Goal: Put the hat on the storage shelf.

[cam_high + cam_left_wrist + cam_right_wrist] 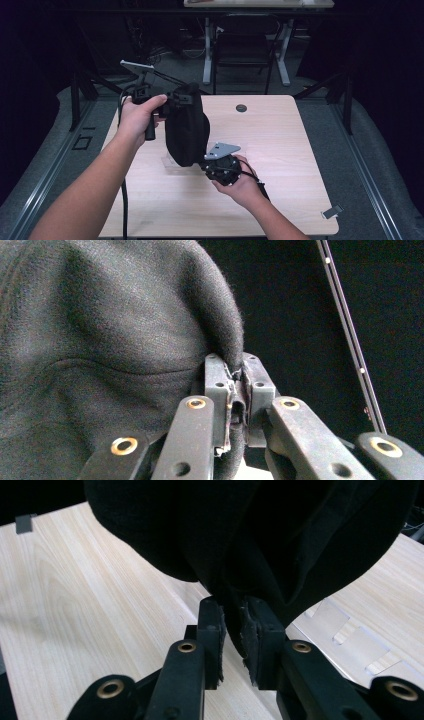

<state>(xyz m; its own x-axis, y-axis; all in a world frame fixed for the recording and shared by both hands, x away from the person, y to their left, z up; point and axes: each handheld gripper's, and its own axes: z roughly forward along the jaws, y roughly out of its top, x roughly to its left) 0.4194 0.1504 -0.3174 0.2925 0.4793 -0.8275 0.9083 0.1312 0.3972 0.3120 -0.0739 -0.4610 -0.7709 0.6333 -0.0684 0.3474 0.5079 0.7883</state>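
Note:
A black cloth item (pixel 187 130), like a soft bag or garment, hangs over the light wooden table (pixel 280 150). My left gripper (pixel 186 94) holds its top edge up, and in the left gripper view its jaws (pixel 232 365) are shut on a fold of the cloth (pixel 100 340). My right gripper (pixel 202 162) sits low at the cloth's bottom edge, just above the table. In the right gripper view its jaws (pixel 232 607) stand narrowly apart. A hanging fold of the cloth (pixel 250 530) lies between them against one pad, with a slit of table showing beside the other.
A dark round grommet (pixel 241 108) sits near the table's far edge. A small grey piece (pixel 332 212) lies at the front right corner. Clear tape marks (pixel 350 630) lie on the wood under the cloth. A desk and chair (pixel 245 45) stand beyond the table.

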